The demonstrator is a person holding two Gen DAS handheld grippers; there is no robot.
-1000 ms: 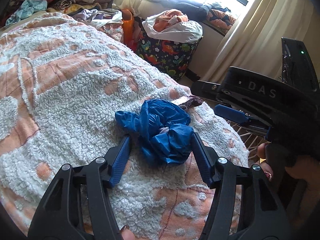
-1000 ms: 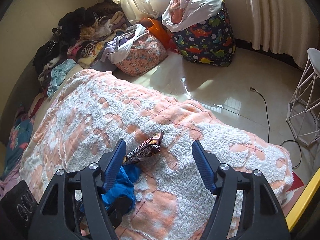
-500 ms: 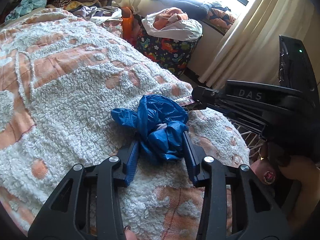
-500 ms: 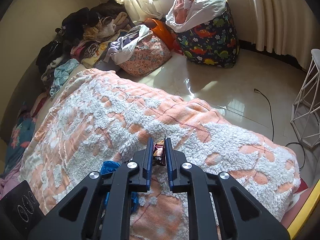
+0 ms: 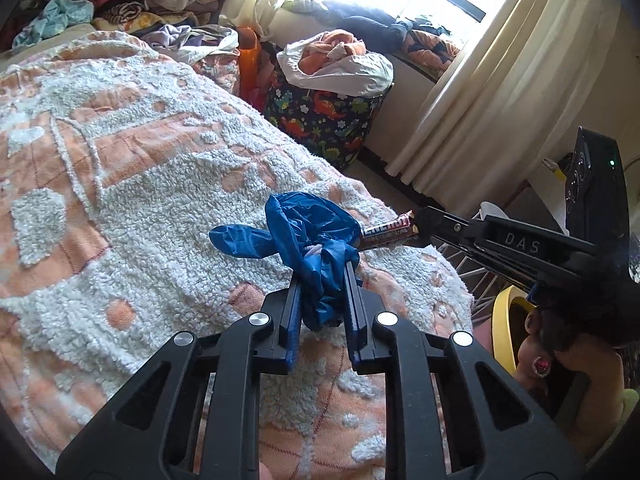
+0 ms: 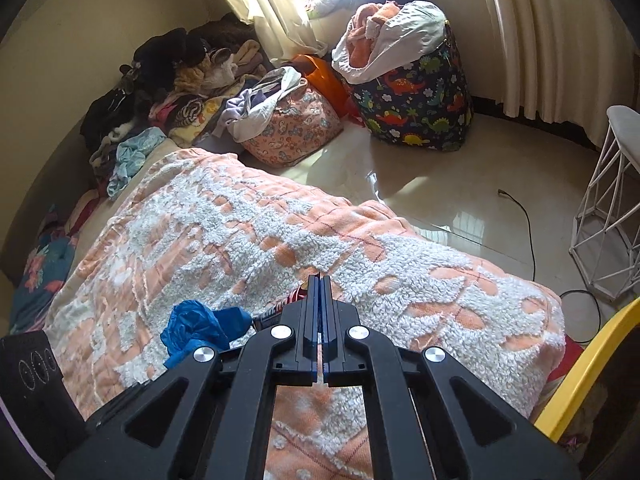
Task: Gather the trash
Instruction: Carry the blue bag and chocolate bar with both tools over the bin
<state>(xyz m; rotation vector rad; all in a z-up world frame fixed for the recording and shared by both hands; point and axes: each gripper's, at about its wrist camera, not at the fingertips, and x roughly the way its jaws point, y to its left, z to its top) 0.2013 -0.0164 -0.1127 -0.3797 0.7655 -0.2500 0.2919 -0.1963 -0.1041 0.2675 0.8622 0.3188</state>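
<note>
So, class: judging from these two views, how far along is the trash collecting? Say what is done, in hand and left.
Done: both pieces are gripped. In hand: the left hand-held gripper is shut on the blue bag; the right hand-held gripper is shut on the wrapper, both just above the blanket. Left: carrying both to a bin; the yellow rim may be one, though that is unclear.
</note>
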